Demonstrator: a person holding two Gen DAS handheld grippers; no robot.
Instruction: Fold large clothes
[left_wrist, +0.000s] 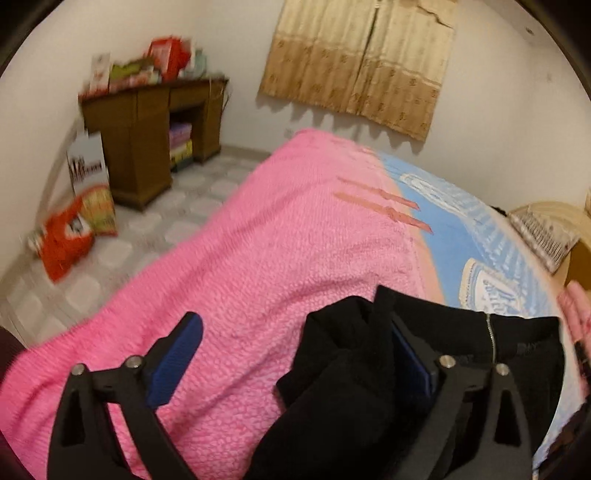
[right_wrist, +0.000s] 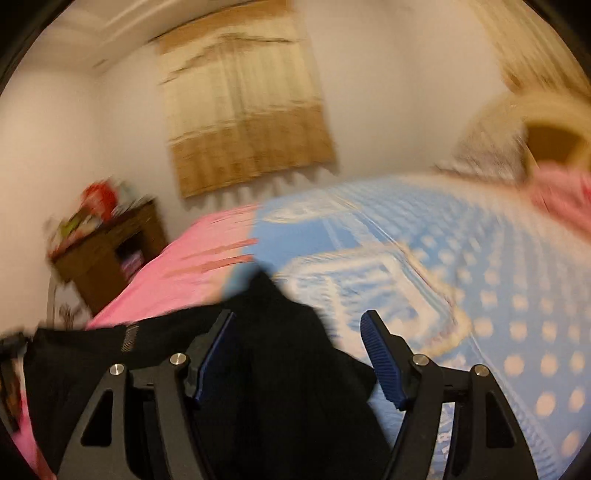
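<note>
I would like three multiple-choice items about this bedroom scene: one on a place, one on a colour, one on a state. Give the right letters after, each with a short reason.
1. Where does the black garment lie?
A. on the floor tiles
B. on the bed, over the pink blanket and blue sheet
C. on the wooden desk

2. What colour are the pads of the left tool?
A. blue
B. red
C. white

3. How do the jaws of the right tool stand?
A. pressed together, nothing between
B. clamped tightly on the curtain
C. apart, black cloth lying between them

Answers: 1 B, the cloth rests across both covers. 2 A, both ribbed pads show blue. 3 C, the right wrist view shows a clear gap.
</note>
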